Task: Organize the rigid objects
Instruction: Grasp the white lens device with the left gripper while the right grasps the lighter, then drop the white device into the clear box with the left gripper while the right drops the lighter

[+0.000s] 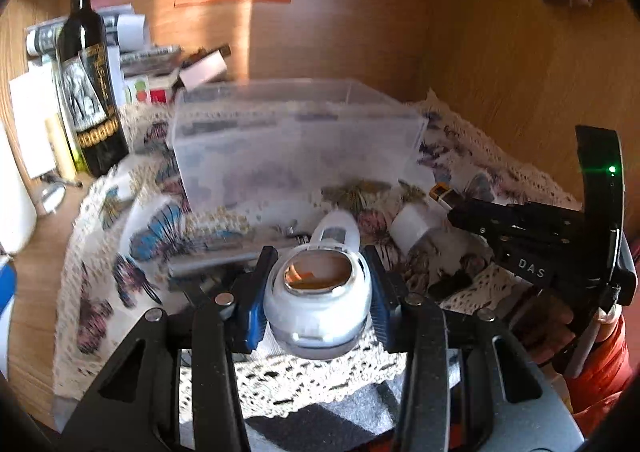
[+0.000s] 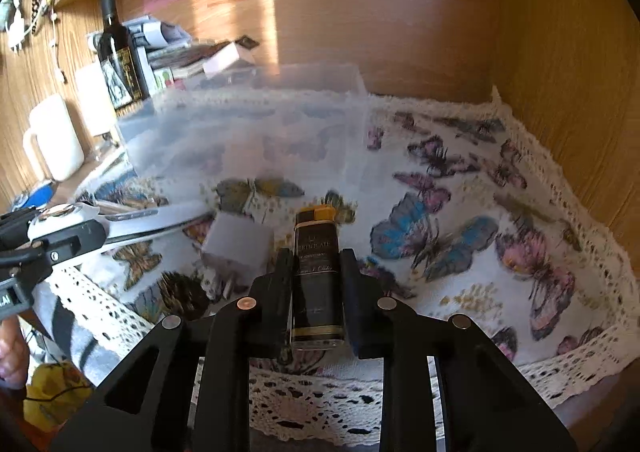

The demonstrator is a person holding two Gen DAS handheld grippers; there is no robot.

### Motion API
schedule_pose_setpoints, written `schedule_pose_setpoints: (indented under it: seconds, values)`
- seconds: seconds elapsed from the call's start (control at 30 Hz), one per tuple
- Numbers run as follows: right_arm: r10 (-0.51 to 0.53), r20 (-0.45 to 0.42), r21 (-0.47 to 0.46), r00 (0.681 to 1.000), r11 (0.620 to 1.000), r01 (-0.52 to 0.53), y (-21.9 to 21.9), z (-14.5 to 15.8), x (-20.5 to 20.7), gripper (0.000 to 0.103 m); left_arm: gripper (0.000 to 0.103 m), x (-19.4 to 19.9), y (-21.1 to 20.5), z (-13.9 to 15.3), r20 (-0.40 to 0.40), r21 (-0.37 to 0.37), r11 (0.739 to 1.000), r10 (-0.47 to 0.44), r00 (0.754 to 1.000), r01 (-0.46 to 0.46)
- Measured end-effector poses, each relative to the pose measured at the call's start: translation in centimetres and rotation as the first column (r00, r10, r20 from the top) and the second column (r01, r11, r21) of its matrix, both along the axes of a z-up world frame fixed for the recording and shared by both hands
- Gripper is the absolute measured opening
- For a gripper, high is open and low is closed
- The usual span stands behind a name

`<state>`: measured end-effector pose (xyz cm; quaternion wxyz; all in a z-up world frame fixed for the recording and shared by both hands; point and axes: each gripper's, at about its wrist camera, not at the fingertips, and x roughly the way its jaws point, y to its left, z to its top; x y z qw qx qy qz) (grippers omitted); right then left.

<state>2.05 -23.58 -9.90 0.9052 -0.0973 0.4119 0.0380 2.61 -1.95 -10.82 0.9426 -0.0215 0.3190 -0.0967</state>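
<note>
My left gripper [image 1: 318,272] is shut on a white rounded device with a glossy round face [image 1: 318,292], held above the butterfly cloth [image 1: 120,252]. My right gripper [image 2: 314,264] is shut on a small black bottle with a yellow cap [image 2: 316,276], held above the cloth [image 2: 480,180]. It also shows in the left wrist view [image 1: 442,194] at the tip of the right gripper [image 1: 452,208]. A clear plastic bin [image 1: 292,140] stands behind on the cloth, and shows in the right wrist view [image 2: 248,132]. A white plug adapter [image 2: 236,244] lies on the cloth left of the bottle.
A dark wine bottle [image 1: 90,92] and stacked boxes and papers [image 1: 132,64] stand at the back left. A white mug [image 2: 54,144] sits at the left. Wooden walls [image 2: 560,92] close the back and right. A metal tool [image 2: 152,224] lies on the cloth.
</note>
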Motion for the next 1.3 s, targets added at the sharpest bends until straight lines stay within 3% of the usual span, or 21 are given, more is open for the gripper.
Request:
schedule_pose_setpoints:
  seconds: [0.53,0.8,1.03,1.17,1.3]
  values:
    - [0.061,0.162,0.038,0.985,0.997,-0.068,1.6,5.7,1.4,0.021,0.041,2.0,0.4,6.1,0.083,0.025,0.999,-0.034,0.996,0.032]
    - [0.091,0.213,0.064,0.973,0.992,-0.107,2.2,8.0,3.2,0.021,0.041,2.7,2.3,9.9,0.119,-0.015,1.0,-0.007,0.993,0.009]
    - [0.121,0.256,0.057,0.959,0.988,-0.14,3.2,9.8,6.0,0.021,0.041,4.7,3.3,13.0,0.209,0.022,0.999,0.041,0.977,-0.047]
    - [0.136,0.258,0.045,0.956,0.987,-0.153,3.7,10.0,7.8,0.021,0.041,6.5,3.6,13.3,0.225,0.047,0.996,0.065,0.972,-0.078]
    - [0.15,0.226,0.043,0.962,0.986,-0.164,4.0,9.1,9.6,0.021,0.041,9.0,3.8,11.9,0.184,0.056,0.995,0.067,0.981,-0.079]
